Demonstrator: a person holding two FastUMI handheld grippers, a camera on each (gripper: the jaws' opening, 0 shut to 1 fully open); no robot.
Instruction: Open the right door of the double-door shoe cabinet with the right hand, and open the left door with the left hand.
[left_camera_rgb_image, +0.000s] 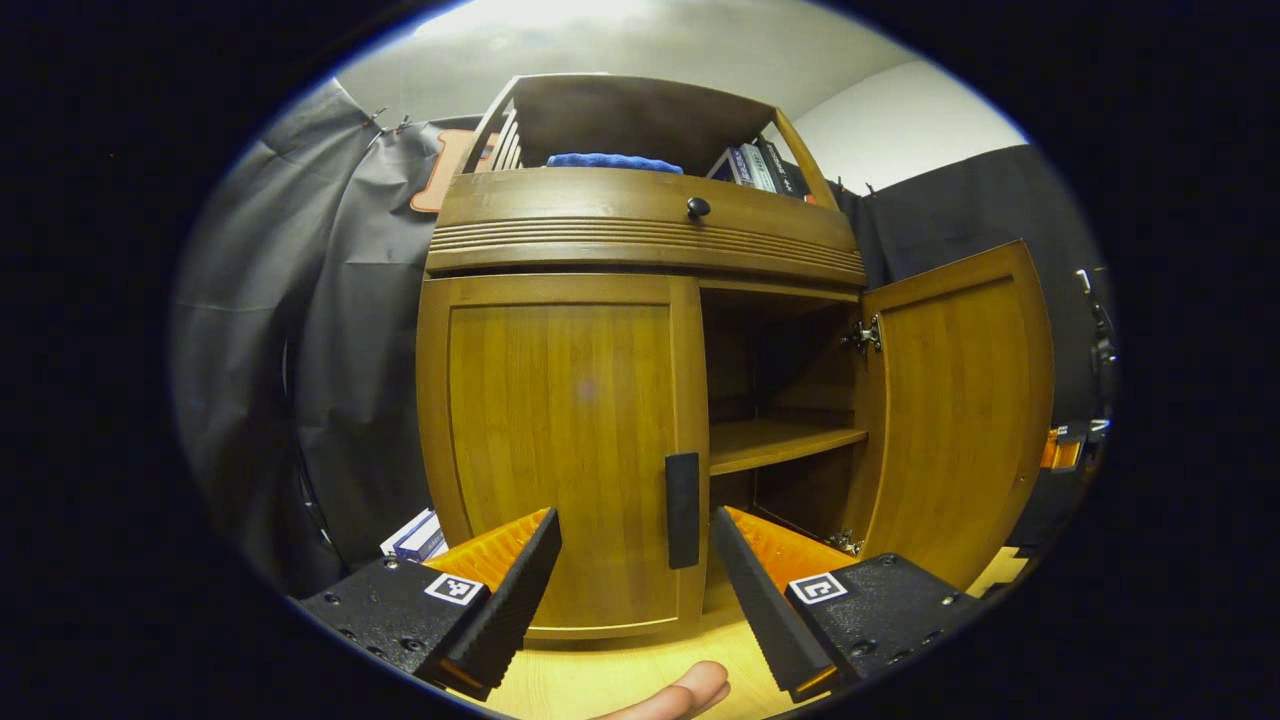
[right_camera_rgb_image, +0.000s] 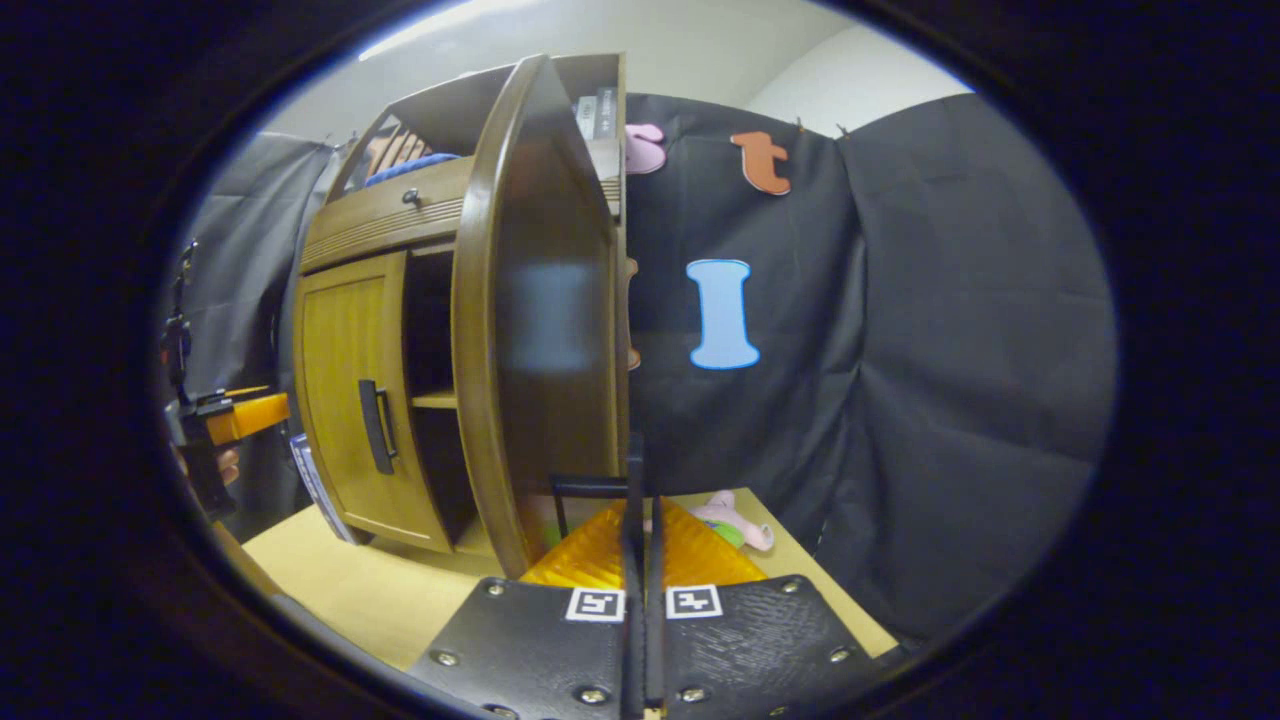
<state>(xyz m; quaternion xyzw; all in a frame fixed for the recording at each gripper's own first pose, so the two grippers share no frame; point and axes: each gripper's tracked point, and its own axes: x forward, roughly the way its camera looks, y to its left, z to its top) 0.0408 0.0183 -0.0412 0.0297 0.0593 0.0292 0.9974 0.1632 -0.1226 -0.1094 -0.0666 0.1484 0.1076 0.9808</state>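
The wooden shoe cabinet (left_camera_rgb_image: 640, 230) stands on a light wooden table. Its left door (left_camera_rgb_image: 560, 440) is closed, with a black vertical handle (left_camera_rgb_image: 683, 510) at its inner edge. My left gripper (left_camera_rgb_image: 640, 590) is open just in front of that handle, one finger on each side, not touching it. The right door (left_camera_rgb_image: 960, 400) is swung open, baring an inner shelf (left_camera_rgb_image: 780, 440). In the right gripper view this door (right_camera_rgb_image: 540, 330) is seen from its outer side, and my right gripper (right_camera_rgb_image: 640, 500) is shut on its black handle (right_camera_rgb_image: 590, 487). The left gripper (right_camera_rgb_image: 240, 415) shows far left.
A drawer with a dark knob (left_camera_rgb_image: 698, 208) runs above the doors. A blue cloth (left_camera_rgb_image: 610, 161) and books (left_camera_rgb_image: 755, 167) lie on the top shelf. Boxes (left_camera_rgb_image: 420, 535) sit left of the cabinet. A plush toy (right_camera_rgb_image: 735, 525) lies on the table (right_camera_rgb_image: 340, 590) behind the open door.
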